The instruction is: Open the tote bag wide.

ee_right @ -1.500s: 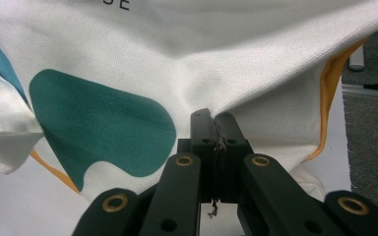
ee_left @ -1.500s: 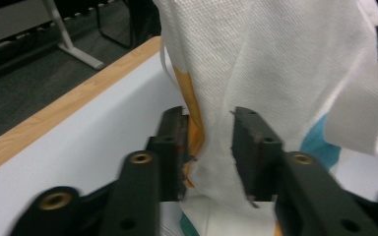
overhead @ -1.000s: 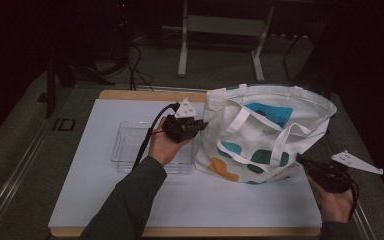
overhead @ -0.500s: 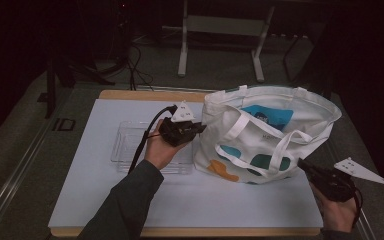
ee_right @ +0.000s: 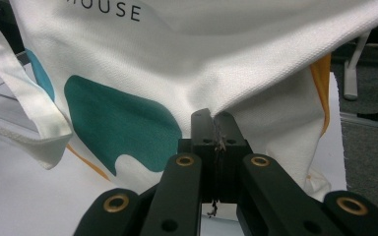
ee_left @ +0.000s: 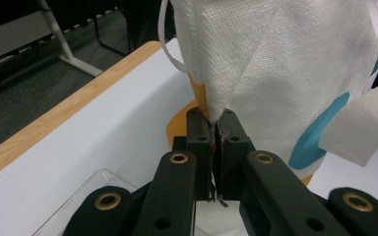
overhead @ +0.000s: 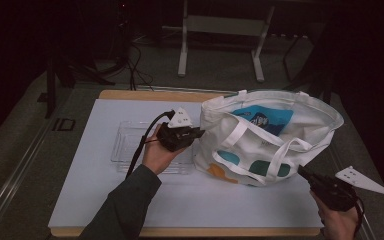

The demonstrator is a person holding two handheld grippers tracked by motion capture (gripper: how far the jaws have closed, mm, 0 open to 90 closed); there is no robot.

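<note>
A white tote bag (overhead: 215,131) with teal, blue and orange patches stands open on the white mat, its handles hanging down the front. My left gripper (overhead: 199,133) is shut on the bag's left side edge; in the left gripper view the jaws (ee_left: 215,127) pinch a fold of the white fabric (ee_left: 275,64). My right gripper (overhead: 303,173) is shut on the bag's near right bottom corner. In the right gripper view its jaws (ee_right: 215,124) clamp the cloth (ee_right: 177,64), which is pulled taut.
A clear plastic tray (overhead: 127,145) lies on the mat under my left hand. The white mat (overhead: 95,190) covers a wooden table (overhead: 130,94). A metal stand (overhead: 182,45) and cables lie on the dark floor beyond.
My right gripper has drawn toward the table's near right edge with the bag corner in it, stretching the bag. The left gripper has stayed put.
</note>
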